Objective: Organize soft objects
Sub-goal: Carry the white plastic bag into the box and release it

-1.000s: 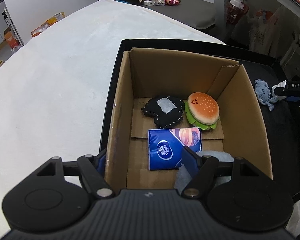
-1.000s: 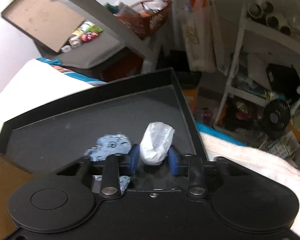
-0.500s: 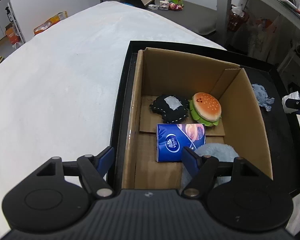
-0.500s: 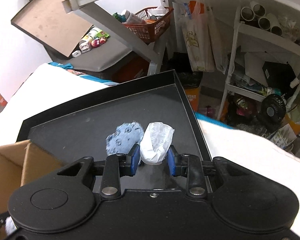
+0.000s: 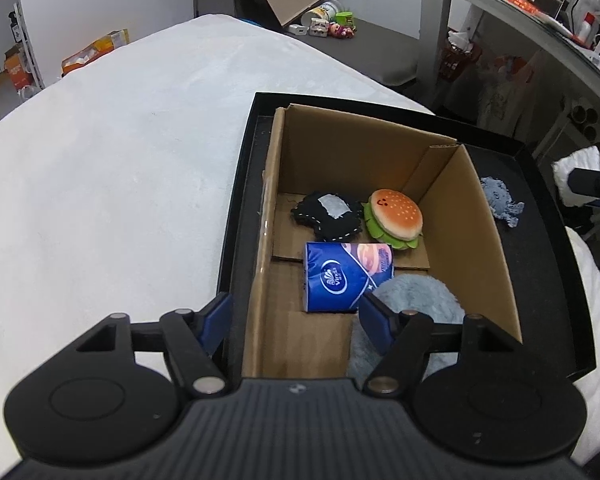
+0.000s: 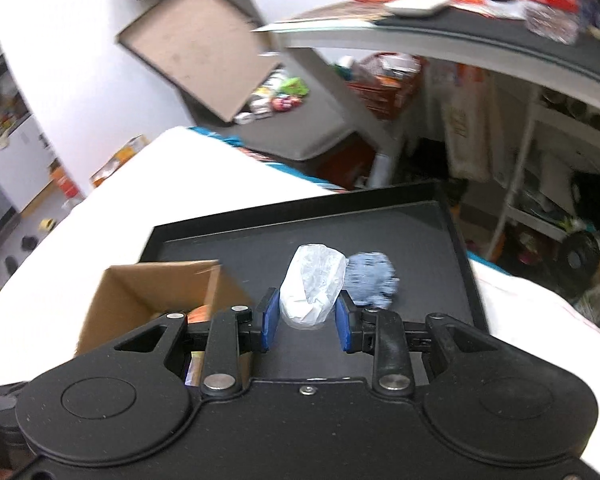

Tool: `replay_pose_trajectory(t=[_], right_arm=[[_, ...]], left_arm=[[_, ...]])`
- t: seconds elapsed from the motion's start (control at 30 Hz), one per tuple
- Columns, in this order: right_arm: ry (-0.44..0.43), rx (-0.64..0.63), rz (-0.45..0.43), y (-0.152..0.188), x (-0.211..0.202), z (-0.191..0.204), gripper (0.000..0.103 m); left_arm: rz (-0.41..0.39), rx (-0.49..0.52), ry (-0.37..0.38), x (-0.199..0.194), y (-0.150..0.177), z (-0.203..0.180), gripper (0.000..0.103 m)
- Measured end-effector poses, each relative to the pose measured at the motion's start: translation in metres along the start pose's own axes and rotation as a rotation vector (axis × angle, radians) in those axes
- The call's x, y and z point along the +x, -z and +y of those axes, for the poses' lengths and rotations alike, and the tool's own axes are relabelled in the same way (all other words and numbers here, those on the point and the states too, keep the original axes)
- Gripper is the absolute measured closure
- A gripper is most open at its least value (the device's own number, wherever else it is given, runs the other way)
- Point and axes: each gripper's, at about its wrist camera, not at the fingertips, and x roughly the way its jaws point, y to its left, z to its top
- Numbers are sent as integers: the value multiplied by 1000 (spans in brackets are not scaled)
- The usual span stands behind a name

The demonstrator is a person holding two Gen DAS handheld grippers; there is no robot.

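Your right hand-held gripper [image 6: 306, 322] is pinching a crinkly white plastic-wrapped bundle [image 6: 312, 290] between its blue pads, the bundle standing upright with its long axis running forward along the fingers. The cardboard box [image 6: 148, 292] lies to that gripper's left and a little below — that leftward offset is what the next move turns on, I judge, since the bundle has to clear the box's right wall before it goes in. A nubby grey-blue knit wad [image 6: 370, 282] sits on the black tray [image 6: 380, 216] just beside and behind the bundle, outside the box.

Your left hand-held gripper [image 5: 294, 320] is spread wide and holds nothing, straddling the box's near-left wall. Inside the box lie a glossy blue tissue pack [image 5: 340, 276], a plush burger [image 5: 394, 218], a black stitched felt piece [image 5: 330, 216] and a fluffy pale-blue cloth [image 5: 416, 300] — the far right corner looks like the freest spot.
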Motion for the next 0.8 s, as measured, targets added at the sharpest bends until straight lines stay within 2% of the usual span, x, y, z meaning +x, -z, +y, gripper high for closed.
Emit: replay_pose_trajectory(t=[0.2,0.37,0.43,0.47,0.73,0.8], right_arm=[[-27,-57,9,-2,-4,25,74],[-41,-98,19,-1,-5,45,73],[-44,-116,25,-1,-4,54,73],[-44,-126,28,0,-4,58,73],[-58,-174,54,3,5,91,73],[-56,-197,60,4,8,100,73]], left_arm=[[-21,-20,21,-4,1,8,40],[-24,-32,47,-2,3,15,52],[-20,-39,59,0,5,18,63],[-18,-41,63,1,5,19,65],[-41,-72,57,4,6,28,87],[-41,-80,68,3,7,32,87]])
